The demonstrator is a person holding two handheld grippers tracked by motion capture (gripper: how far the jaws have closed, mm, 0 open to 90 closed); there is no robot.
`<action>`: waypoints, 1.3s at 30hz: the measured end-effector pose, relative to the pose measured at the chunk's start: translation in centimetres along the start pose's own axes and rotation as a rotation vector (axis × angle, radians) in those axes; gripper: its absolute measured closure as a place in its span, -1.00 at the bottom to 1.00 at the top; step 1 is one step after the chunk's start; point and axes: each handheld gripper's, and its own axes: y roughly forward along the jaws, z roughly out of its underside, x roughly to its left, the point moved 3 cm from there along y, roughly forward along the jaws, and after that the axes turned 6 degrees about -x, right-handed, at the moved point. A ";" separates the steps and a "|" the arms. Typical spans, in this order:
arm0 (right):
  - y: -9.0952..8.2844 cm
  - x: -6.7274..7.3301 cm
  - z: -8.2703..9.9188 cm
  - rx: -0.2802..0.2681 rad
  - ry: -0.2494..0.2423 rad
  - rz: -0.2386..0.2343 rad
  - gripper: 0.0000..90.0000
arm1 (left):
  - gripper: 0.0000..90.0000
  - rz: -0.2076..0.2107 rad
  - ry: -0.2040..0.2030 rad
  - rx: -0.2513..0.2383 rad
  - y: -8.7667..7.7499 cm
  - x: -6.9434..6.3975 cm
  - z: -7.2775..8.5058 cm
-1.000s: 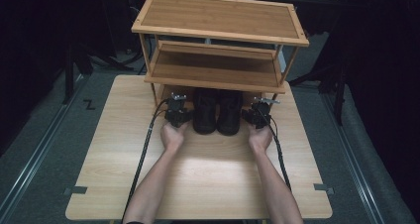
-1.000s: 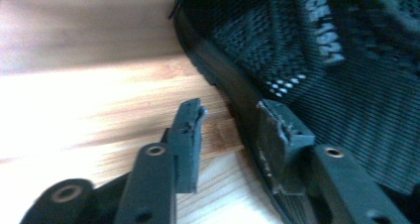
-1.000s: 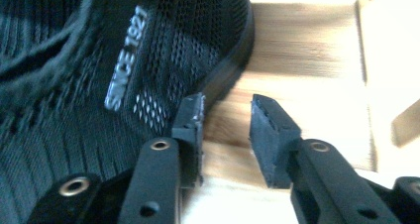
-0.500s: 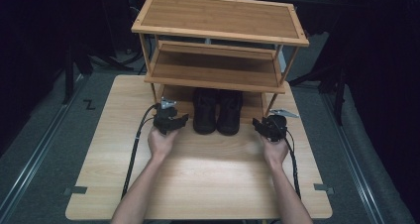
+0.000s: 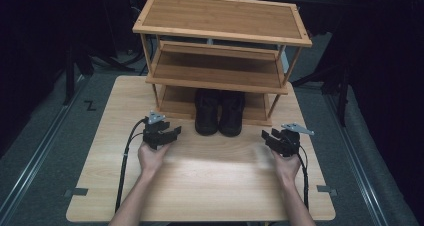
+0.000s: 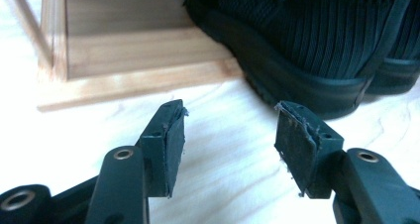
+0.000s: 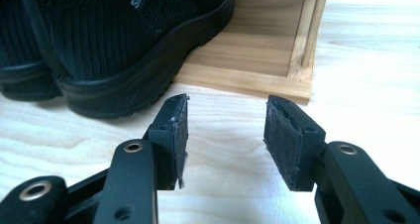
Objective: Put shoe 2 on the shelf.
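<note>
Shoes (image 5: pixel 220 112) sit as a black pair, side by side and touching, on the bottom shelf of the wooden rack (image 5: pixel 220 16), their heels poking out over the front lip toward me. From the middle of the table (image 5: pixel 210 186) in the high view, the pair lies at about twelve o'clock.

Starting at the left, my left gripper (image 5: pixel 162 134) rests low over the tabletop at roughly ten o'clock from the table's middle, well apart from the shoes, with its cable (image 5: pixel 125 161) trailing back beside my forearm. Its jaws have just been opening and now stand parted with nothing between them. In the left gripper view, I see bare wood through the gap of the left gripper (image 6: pixel 230 130), the nearer shoe's heel (image 6: pixel 317 60) at one o'clock ahead of the pads, and the rack's bottom shelf (image 6: pixel 133 50) at eleven o'clock.

Moving right past the shoes, my right gripper (image 5: pixel 277 138) sits at about two o'clock from the table's middle, also clear of the pair. Its jaws have likewise just been opening and hold nothing. In the right gripper view, the right gripper (image 7: pixel 225 122) frames empty tabletop, the nearer shoe (image 7: pixel 133 45) stands at eleven o'clock, and the rack's corner post (image 7: pixel 309 30) rises at one o'clock.
</note>
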 end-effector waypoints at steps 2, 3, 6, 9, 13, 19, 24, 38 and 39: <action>-0.4 -0.1 0.3 0.000 -0.018 0.000 0.15 | 0.00 -0.007 0.000 0.012 -0.5 0.2 0.6; -0.6 -0.2 0.5 0.002 -0.021 0.004 0.14 | 0.00 -0.009 -0.003 0.009 -0.7 0.3 0.8; -1.3 -0.5 0.8 -0.001 -0.014 -0.004 0.13 | 0.00 -0.015 -0.010 0.003 -1.4 0.4 1.3; -1.8 -0.7 1.1 -0.005 -0.019 -0.005 0.12 | -0.01 -0.014 -0.014 0.001 -2.0 0.5 1.8; -2.5 -0.9 1.4 -0.007 -0.018 -0.009 0.11 | -0.03 -0.018 -0.017 -0.002 -2.6 0.5 2.4; -3.2 -1.2 2.3 -0.001 -0.021 0.005 0.10 | -0.05 -0.032 -0.007 0.017 -3.2 0.5 3.4; -3.6 -1.7 3.1 0.019 -0.036 0.026 0.09 | -0.06 -0.047 -0.007 0.027 -3.9 0.8 4.4; -3.3 -3.2 5.5 0.130 -0.104 0.133 0.03 | -0.11 -0.136 0.064 0.115 -4.1 1.3 6.1; -3.2 -3.2 5.7 0.138 -0.104 0.140 0.02 | -0.11 -0.139 0.069 0.112 -4.1 1.3 6.2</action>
